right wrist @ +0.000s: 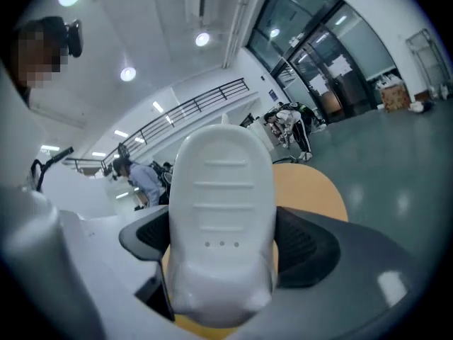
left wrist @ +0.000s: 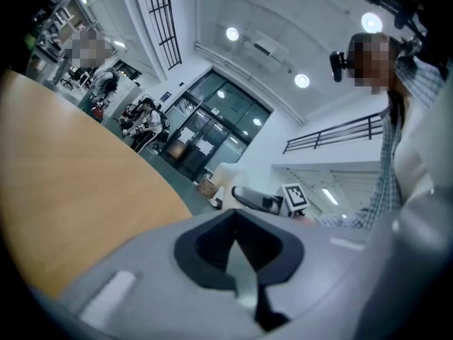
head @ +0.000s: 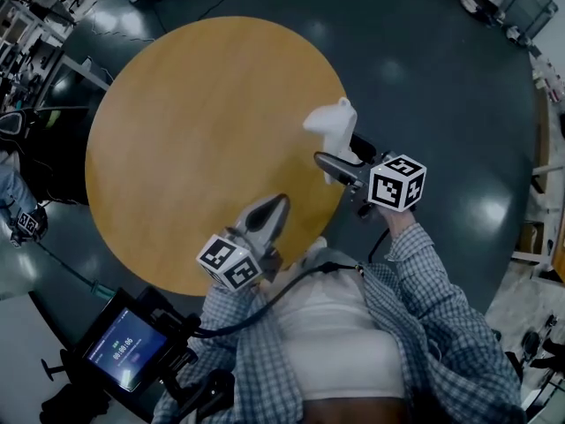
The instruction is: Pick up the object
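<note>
Over the right edge of the bench (head: 194, 131) my right gripper (head: 335, 166) pinches the object (head: 332, 124), apparently lifted clear, left gripper (head: 272, 212) pressed together, empty; pickup looks done, next I hold steady.

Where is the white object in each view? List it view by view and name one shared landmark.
Head view: right of centre, white object at the table's right edge, in the right gripper.
Left gripper view: small, near centre, past the table edge.
Right gripper view: fills the centre, between the jaws.
Shared landmark: the round table.
</note>
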Tool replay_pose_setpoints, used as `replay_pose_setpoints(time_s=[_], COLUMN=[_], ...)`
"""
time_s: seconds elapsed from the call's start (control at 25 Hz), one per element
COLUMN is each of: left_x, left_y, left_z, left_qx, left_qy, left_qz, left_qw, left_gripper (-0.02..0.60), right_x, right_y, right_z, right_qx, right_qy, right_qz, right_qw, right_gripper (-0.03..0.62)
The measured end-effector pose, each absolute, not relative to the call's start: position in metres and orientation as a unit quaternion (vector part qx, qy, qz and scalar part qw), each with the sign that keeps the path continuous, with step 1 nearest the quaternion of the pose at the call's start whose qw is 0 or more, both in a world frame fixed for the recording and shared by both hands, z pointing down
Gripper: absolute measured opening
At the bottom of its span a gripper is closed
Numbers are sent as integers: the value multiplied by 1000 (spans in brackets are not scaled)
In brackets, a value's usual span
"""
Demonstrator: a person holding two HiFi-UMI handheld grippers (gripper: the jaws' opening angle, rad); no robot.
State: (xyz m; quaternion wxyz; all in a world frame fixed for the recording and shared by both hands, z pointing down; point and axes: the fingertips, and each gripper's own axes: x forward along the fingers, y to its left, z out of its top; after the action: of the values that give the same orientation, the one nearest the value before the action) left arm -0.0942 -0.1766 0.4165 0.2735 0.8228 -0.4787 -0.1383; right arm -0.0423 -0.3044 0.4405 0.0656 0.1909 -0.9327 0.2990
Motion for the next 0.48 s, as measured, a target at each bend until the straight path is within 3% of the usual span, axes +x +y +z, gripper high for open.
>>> replay_pose_setpoints(time_s=[0.2, 0.48], left_x=[-88, -82], left_y=[-175, -171], left_z=[416, 418], left_qx=[824, 826], left_qy=[-476, -475], left_qz=[-136, -140], left_qw=[274, 268], left_gripper=[-2, -2], right_x=[-31, -22], right_y=[-302, -295], right_z=[439, 444], right_qx=[217, 216], right_qy=[-915, -912], right_qz=[340, 348], right_qw=[19, 19], right_gripper=[442, 442])
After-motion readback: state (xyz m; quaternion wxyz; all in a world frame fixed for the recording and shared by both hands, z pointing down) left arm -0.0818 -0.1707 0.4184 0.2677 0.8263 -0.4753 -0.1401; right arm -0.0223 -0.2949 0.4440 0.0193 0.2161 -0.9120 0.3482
